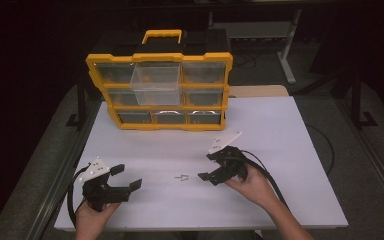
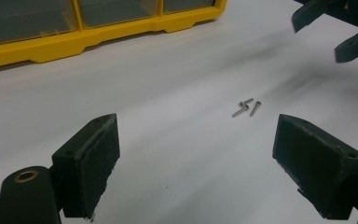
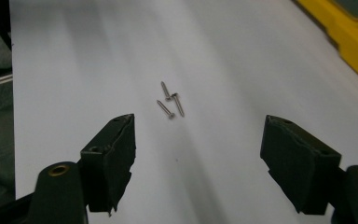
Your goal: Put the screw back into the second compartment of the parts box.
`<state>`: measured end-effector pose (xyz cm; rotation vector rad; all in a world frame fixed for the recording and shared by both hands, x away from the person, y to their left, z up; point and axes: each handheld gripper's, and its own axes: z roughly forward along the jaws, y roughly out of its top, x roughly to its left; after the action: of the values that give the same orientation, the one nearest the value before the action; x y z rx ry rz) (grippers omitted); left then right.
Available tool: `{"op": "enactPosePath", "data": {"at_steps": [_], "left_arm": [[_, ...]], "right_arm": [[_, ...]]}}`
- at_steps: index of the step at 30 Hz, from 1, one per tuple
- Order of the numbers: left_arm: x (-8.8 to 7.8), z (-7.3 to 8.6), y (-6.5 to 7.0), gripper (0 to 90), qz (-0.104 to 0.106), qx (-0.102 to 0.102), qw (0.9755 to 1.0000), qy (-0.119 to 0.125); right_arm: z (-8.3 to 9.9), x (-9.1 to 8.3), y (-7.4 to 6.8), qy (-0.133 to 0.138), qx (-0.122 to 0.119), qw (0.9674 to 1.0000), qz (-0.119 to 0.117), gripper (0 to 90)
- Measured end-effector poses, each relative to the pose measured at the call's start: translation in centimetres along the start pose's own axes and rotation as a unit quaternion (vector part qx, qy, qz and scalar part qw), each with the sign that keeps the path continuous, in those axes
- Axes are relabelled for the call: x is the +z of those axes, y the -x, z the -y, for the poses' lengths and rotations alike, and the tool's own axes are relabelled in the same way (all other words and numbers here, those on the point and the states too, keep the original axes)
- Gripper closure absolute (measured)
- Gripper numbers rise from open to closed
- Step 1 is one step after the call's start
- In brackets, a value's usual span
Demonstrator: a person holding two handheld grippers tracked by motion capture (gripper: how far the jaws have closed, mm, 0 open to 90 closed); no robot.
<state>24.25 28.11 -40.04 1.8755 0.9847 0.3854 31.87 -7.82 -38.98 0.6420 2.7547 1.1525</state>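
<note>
So the three little screws (image 1: 181, 177) were lying loose in a tight cluster on the white table (image 1: 280, 130), well in front of the yellow organizer (image 1: 159, 90), which had one clear drawer (image 1: 156, 82) pulled out. The right gripper (image 1: 219, 167) sat just right of the screws, jaws wide apart with nothing between them. The left gripper (image 1: 125, 177) was further off on the screws' other side, also gaping and holding nothing.

No readable text, no labels, no brand marks — no numbers anywhere
</note>
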Motion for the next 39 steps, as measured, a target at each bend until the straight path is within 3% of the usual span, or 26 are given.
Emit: {"op": "enactPosePath", "data": {"at_steps": [7,9,13,17,24,29,39], "left_arm": [[0.1,0.0,0.1,14.4,0.003,-0.001,1.0,-0.004],[0.1,0.0,0.1,14.4,0.004,-0.002,1.0,-0.003],[0.1,0.0,0.1,14.3,0.003,-0.004,1.0,-0.002],[0.0,0.0,-0.1,14.3,0.003,-0.007,1.0,0.001],[-0.1,0.0,-0.1,14.4,0.003,-0.007,1.0,-0.001],[-0.1,0.0,-0.1,14.4,0.004,-0.011,0.9999,0.001],[-0.1,0.1,-0.2,14.4,0.003,-0.014,0.9999,0.003]], "right_arm": [[-2.1,2.9,0.0,-0.025,-0.029,0.9991,-0.02,34.1],[-2.6,3.8,0.3,-0.033,-0.047,0.9981,-0.022,37.5],[-3.3,5.0,0.6,-0.042,-0.059,0.997,-0.029,42.6],[-3.9,6.6,0.9,-0.07,-0.067,0.9946,-0.036,50.5],[-4.2,8.1,1.0,-0.092,-0.092,0.9904,-0.047,63.6],[-4.0,8.8,0.9,-0.108,-0.094,0.9878,-0.06,72.0],[-3.8,9.3,0.8,-0.124,-0.103,0.985,-0.062,79.5]]}}
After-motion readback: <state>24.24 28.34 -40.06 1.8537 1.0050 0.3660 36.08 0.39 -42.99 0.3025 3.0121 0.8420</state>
